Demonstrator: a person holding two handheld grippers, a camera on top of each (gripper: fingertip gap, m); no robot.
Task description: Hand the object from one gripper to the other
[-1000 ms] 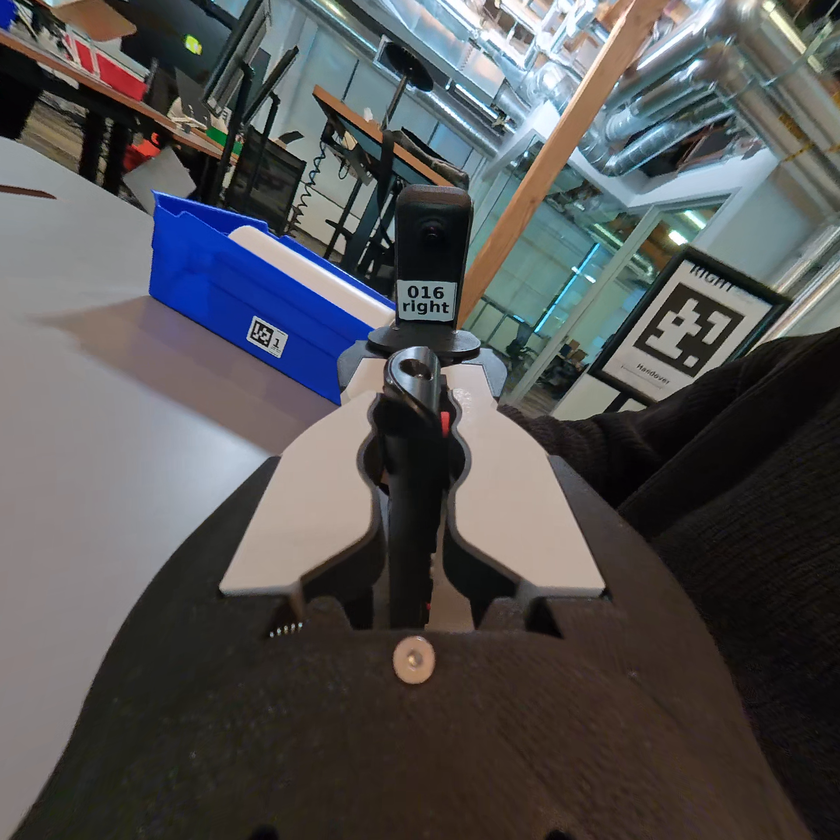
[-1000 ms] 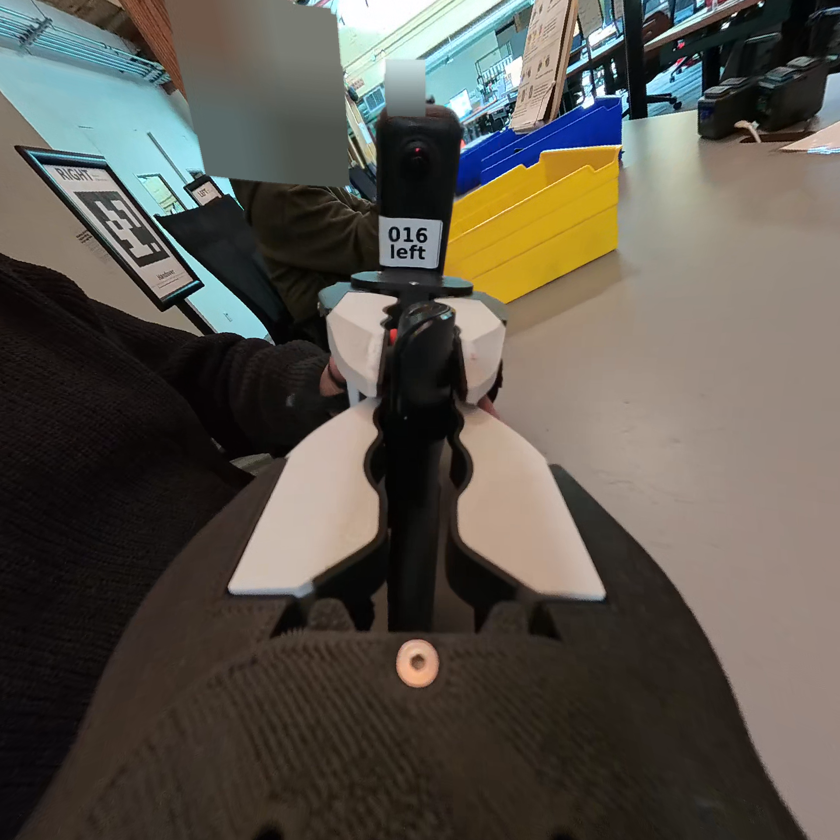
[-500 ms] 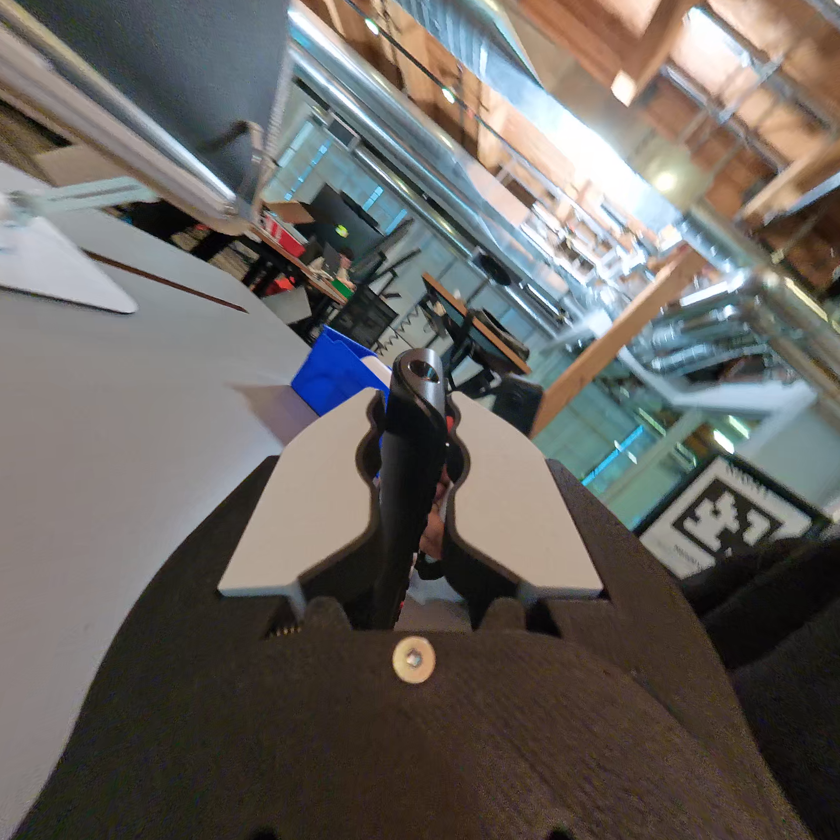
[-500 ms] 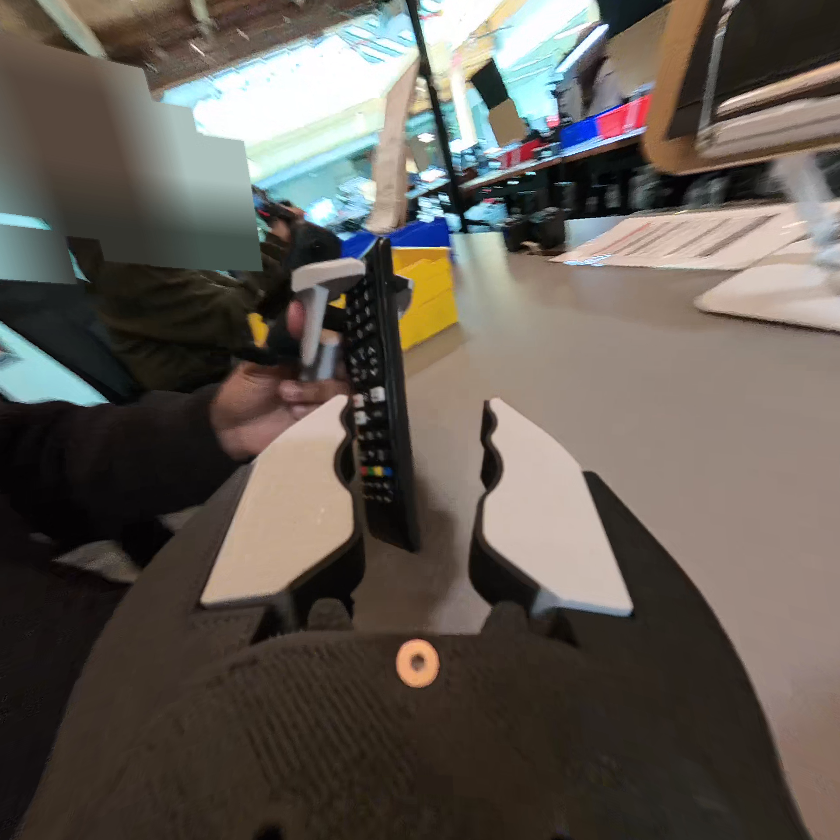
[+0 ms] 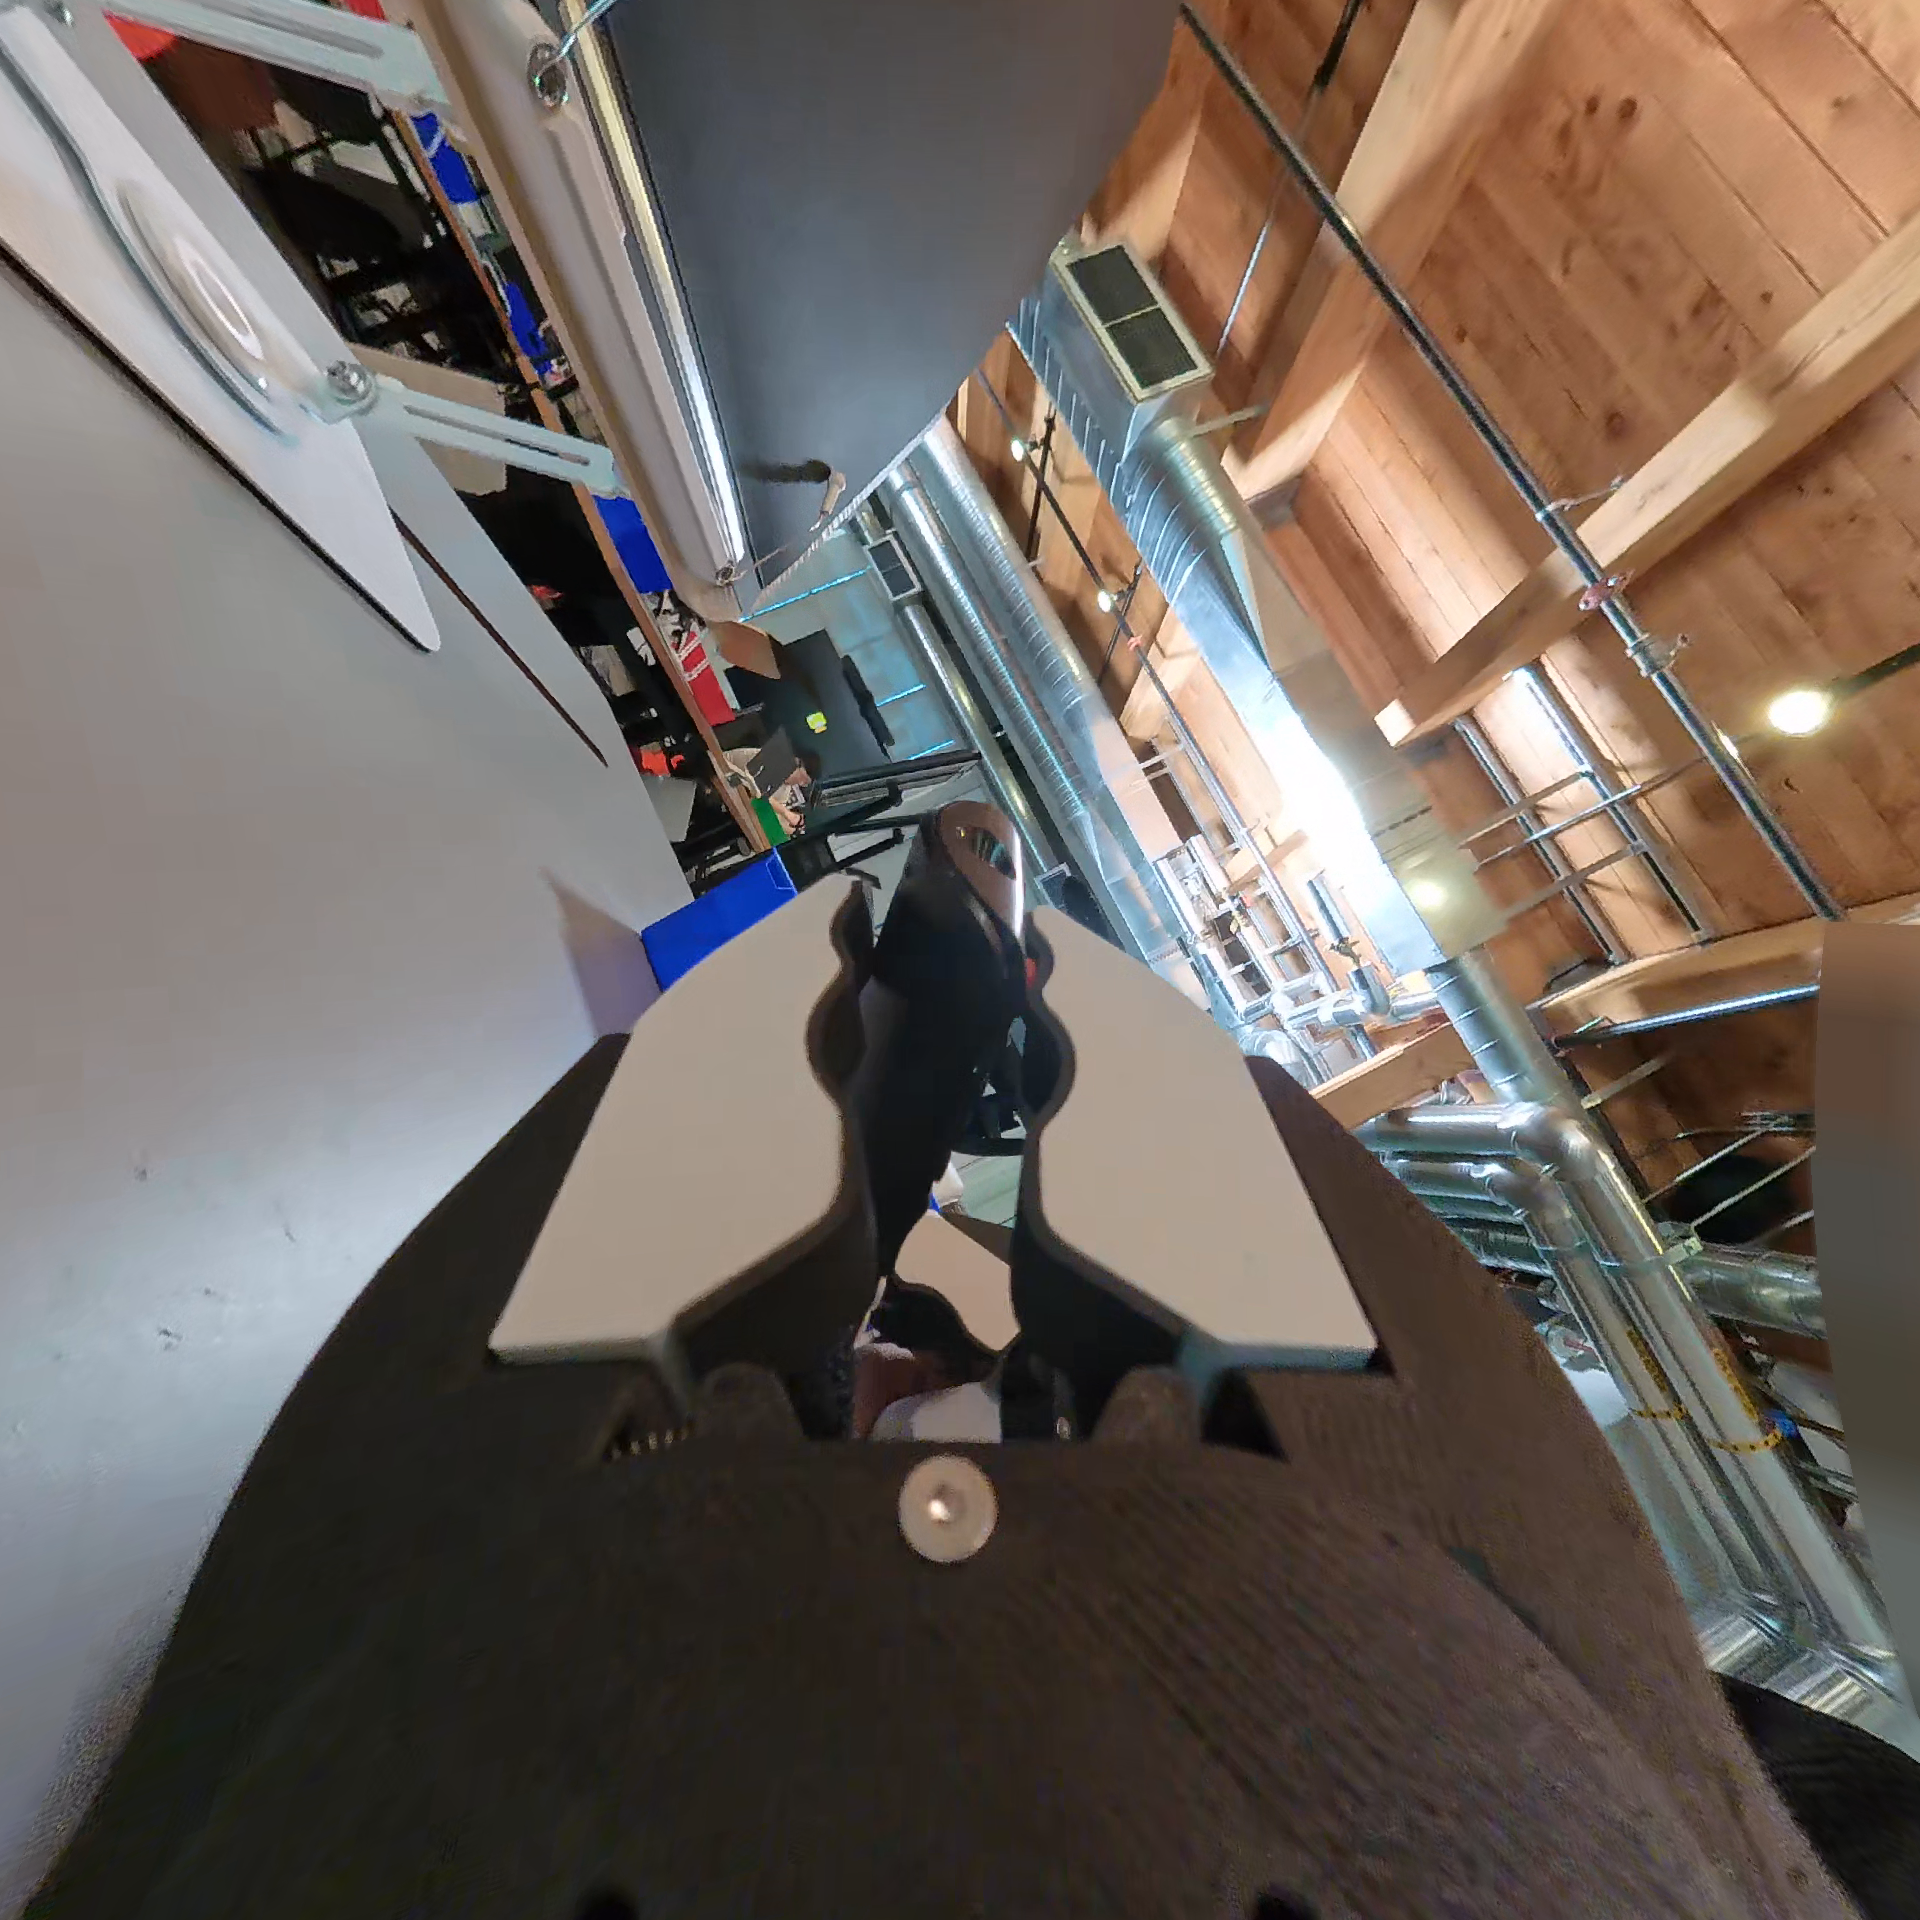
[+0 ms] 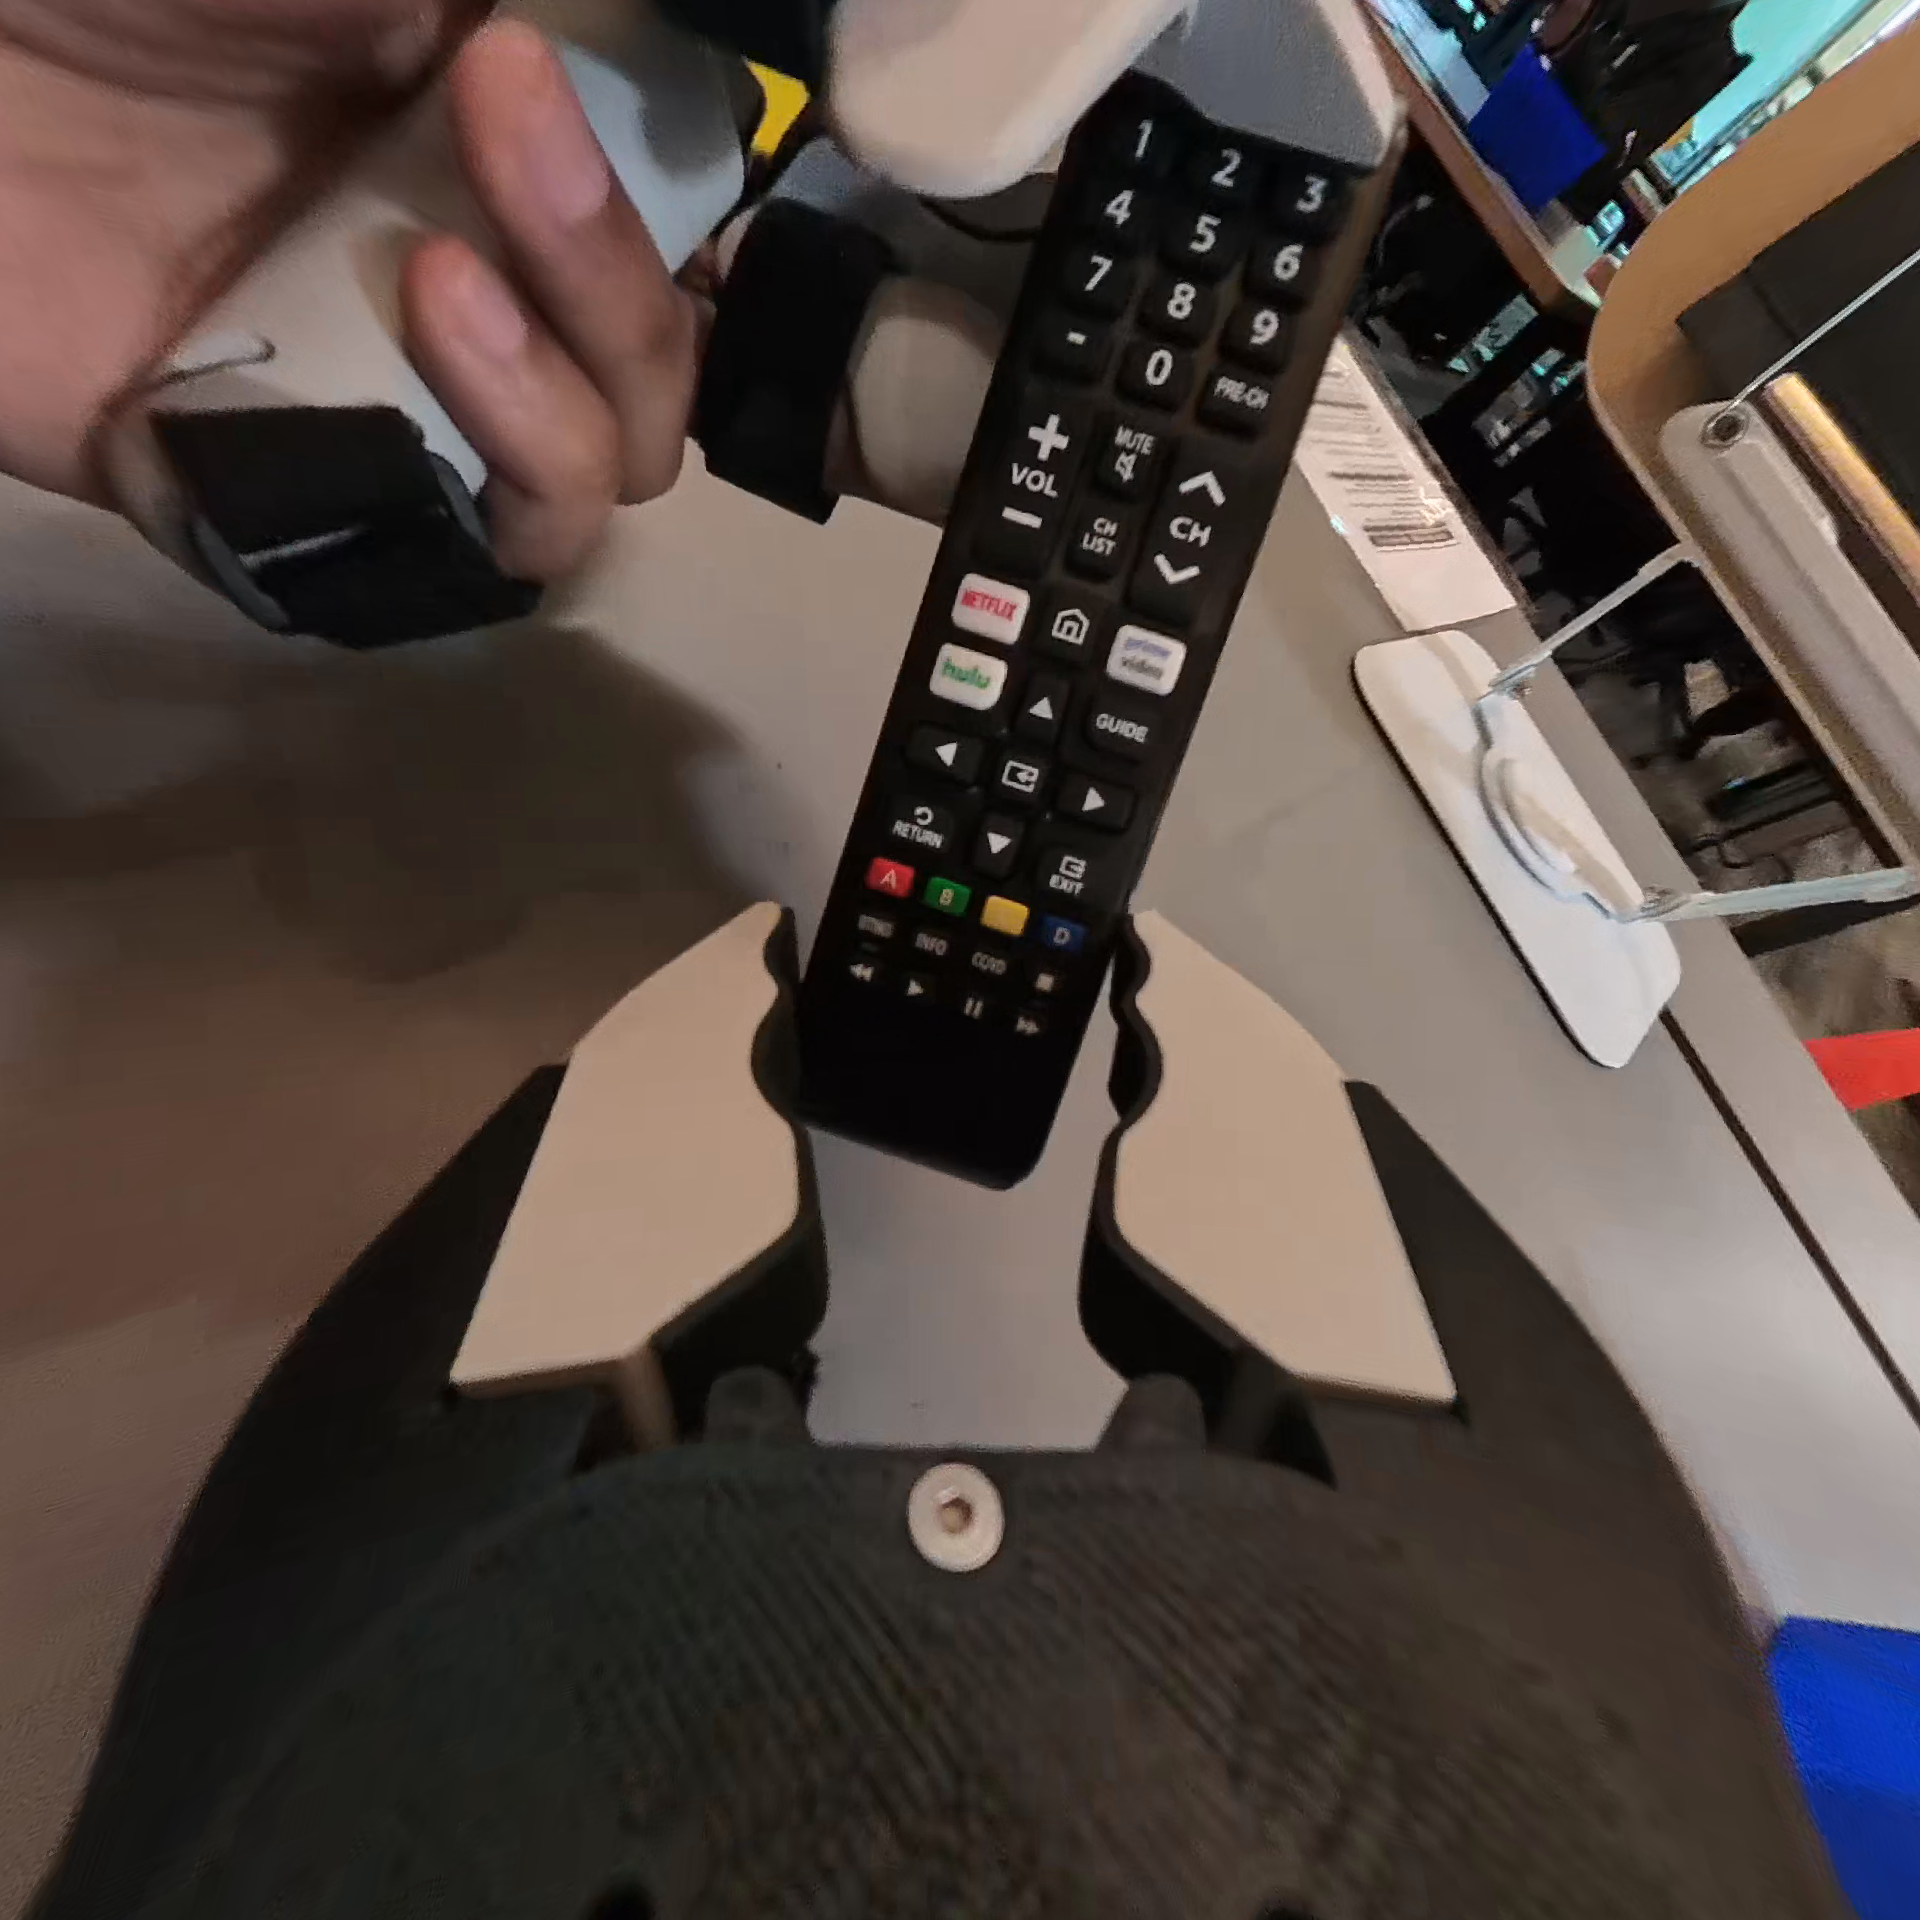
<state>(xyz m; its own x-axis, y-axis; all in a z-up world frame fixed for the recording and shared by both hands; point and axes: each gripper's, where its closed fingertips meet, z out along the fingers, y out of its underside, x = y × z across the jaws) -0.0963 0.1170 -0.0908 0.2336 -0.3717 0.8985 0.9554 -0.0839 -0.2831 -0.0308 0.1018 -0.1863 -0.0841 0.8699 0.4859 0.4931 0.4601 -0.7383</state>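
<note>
A black TV remote [image 6: 1081,623] with coloured buttons faces the right wrist camera. My left gripper [image 5: 945,914] is shut on it; in the left wrist view the remote [image 5: 935,1039] stands edge-on between the white fingers. In the right wrist view the left gripper's white fingers [image 6: 935,104] clamp the remote's number end at the top, and a person's hand [image 6: 312,260] holds that gripper's handle. My right gripper [image 6: 956,920] is open, with the remote's lower end between its fingers. The left finger is at the remote's edge. A thin gap shows on the right side.
Below lies a grey table [image 6: 416,935]. A white stand base [image 6: 1507,831] and a printed sheet [image 6: 1382,499] lie near its right edge. A blue bin [image 5: 717,925] stands farther along the table. Ceiling pipes and wooden beams fill the left wrist view.
My right gripper let go of the remote and opened wide. The left gripper kept hold and turned the remote, so its button face now lies between the right fingers. Both views swung.
</note>
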